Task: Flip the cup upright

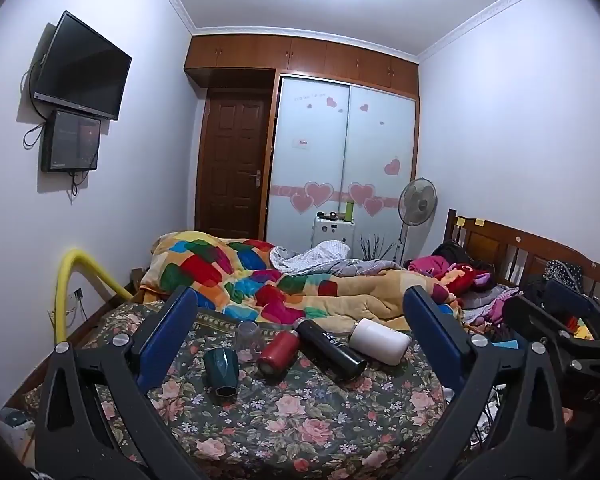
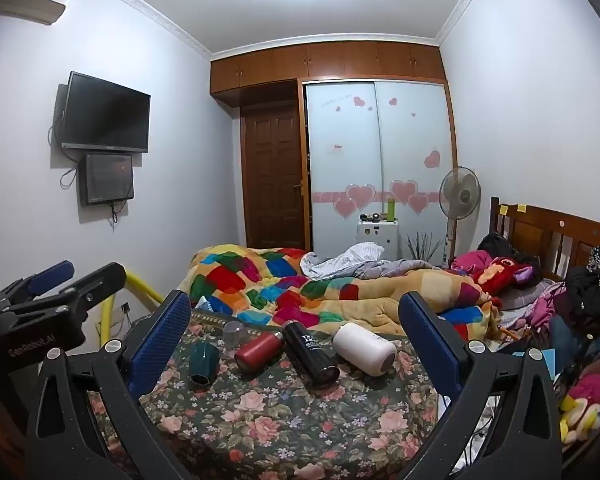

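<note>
Several cups lie on a floral bedspread [image 1: 300, 420]. A dark green faceted cup [image 1: 221, 369] [image 2: 204, 365] lies on its side at the left. A clear glass [image 1: 249, 336] [image 2: 235, 333] stands mouth down behind it. A red bottle [image 1: 278, 350] [image 2: 259, 351], a black bottle [image 1: 330, 348] [image 2: 310, 354] and a white cup [image 1: 378, 340] [image 2: 365, 347] lie on their sides. My left gripper [image 1: 300, 320] and right gripper [image 2: 296, 320] are both open and empty, held back from the cups. The left gripper shows at the left of the right wrist view [image 2: 52, 280].
A rumpled colourful quilt [image 1: 268, 280] lies behind the cups. Clothes and toys [image 2: 580, 304] pile up at the right by the wooden headboard [image 2: 560, 236]. A yellow tube [image 1: 66, 288] stands at the left. A fan [image 2: 460, 194], wardrobe and door are at the far wall.
</note>
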Tool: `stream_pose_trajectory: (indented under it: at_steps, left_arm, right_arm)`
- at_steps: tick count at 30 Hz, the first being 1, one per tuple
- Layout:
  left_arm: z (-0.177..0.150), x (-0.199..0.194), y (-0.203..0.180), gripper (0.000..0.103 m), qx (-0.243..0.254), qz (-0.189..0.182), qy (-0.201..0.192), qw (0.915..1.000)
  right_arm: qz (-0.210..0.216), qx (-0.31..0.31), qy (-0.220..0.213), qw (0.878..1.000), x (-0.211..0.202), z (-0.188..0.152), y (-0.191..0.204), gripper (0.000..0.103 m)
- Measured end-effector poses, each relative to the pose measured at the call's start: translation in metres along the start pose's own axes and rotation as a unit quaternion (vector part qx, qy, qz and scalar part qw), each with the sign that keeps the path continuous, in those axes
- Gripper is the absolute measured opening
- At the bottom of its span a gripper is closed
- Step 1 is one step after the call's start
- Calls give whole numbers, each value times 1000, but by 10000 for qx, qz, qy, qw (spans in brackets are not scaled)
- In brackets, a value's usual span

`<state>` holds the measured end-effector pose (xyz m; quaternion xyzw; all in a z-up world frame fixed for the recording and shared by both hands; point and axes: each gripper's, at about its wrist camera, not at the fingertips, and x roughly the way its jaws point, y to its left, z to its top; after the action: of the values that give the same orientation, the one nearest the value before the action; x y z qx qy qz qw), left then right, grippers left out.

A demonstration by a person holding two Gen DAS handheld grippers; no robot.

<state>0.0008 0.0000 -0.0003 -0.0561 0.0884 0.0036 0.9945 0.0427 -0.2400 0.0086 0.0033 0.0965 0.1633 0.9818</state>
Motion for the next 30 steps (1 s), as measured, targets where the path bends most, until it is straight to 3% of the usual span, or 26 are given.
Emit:
stream_pose_trajectory:
  at_steps: [30]
  left_arm:
    - [1,-6,-4,103,157,-12,-9,9999]
  right_arm:
    - [38,106,15,9999,1,-9,1,103]
